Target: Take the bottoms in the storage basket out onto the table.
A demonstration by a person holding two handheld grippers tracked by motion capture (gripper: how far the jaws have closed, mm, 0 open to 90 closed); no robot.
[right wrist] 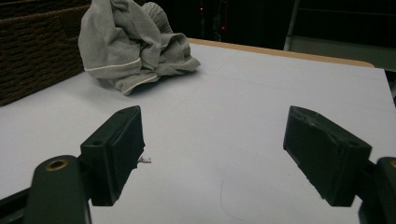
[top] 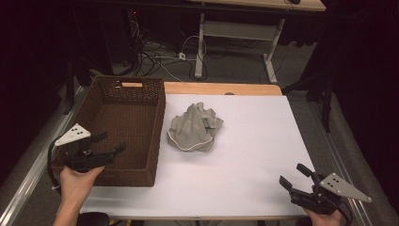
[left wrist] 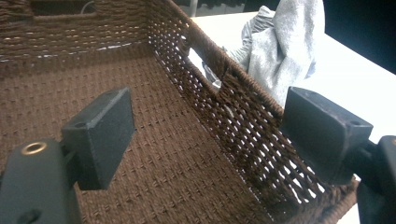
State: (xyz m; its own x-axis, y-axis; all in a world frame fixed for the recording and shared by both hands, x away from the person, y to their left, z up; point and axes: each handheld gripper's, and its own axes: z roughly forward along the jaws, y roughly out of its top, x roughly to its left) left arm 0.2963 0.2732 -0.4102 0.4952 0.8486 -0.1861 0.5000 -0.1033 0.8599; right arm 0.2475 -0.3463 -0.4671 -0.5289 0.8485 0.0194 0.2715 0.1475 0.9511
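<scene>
Your left gripper (top: 109, 142) hangs over the basket (top: 155, 141), jaws open and empty; swinging right toward the cloth (top: 194, 128), it could snag the wall.

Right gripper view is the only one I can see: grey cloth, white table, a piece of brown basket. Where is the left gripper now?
Observer: The left gripper is over the near end of the basket, jaws open, nothing between them.
Operator: Is something inside the basket?
Observer: The left gripper view shows only bare woven floor there.
Operator: Does the cloth touch the basket?
Observer: From the high view, the cloth lies crumpled on the table just beside the basket's right wall; I cannot tell whether they touch.
</scene>
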